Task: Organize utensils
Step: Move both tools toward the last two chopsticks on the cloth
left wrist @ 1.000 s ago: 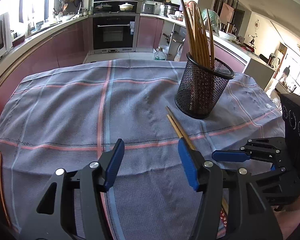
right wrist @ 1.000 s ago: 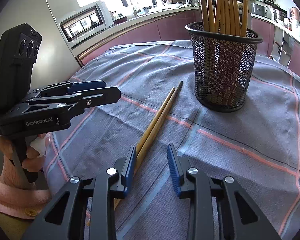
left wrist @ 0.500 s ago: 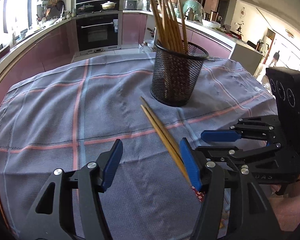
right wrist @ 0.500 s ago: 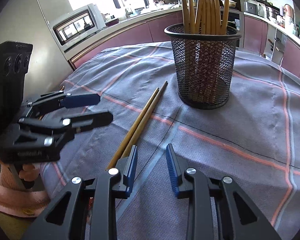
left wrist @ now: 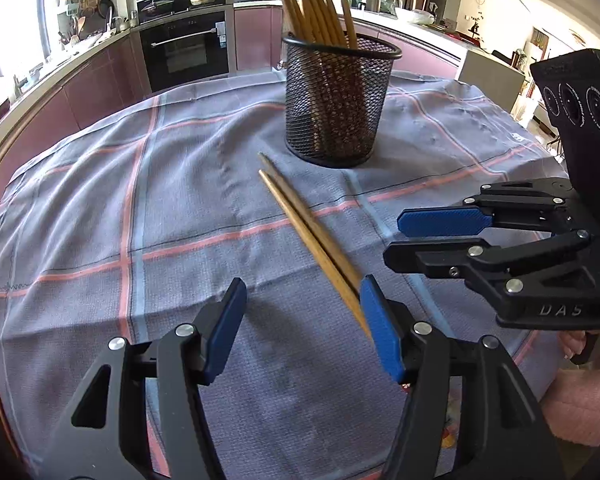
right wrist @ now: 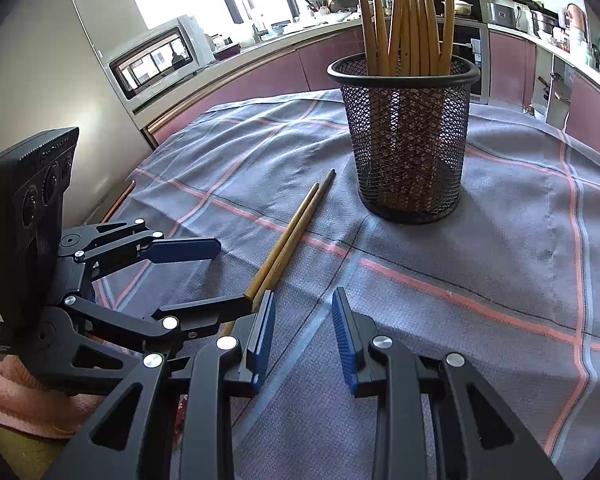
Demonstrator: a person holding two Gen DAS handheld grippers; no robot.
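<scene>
Chopsticks (left wrist: 300, 224), two of them, lie side by side on the cloth-covered counter (left wrist: 100, 200), tips pointing toward the black mesh holder (left wrist: 338, 100) that already carries a bundle of upright sticks. The left gripper (left wrist: 302, 320) stands spread and empty, its near pad just beside the thick ends of the pair. The right gripper (right wrist: 302, 332) is narrowly parted with nothing between its pads, and the sticks run off to its left.

Risk, as I judge it: the pair sits off-centre in the left gripper, so closing could catch one stick only, or shove both sideways and roll them apart. Smooth, round, tapering wood slips easily against flat ribbed pads. The woven cloth is loose and creased, so a low approach might snag and drag it, and the light wire-mesh holder could tip if nudged.
</scene>
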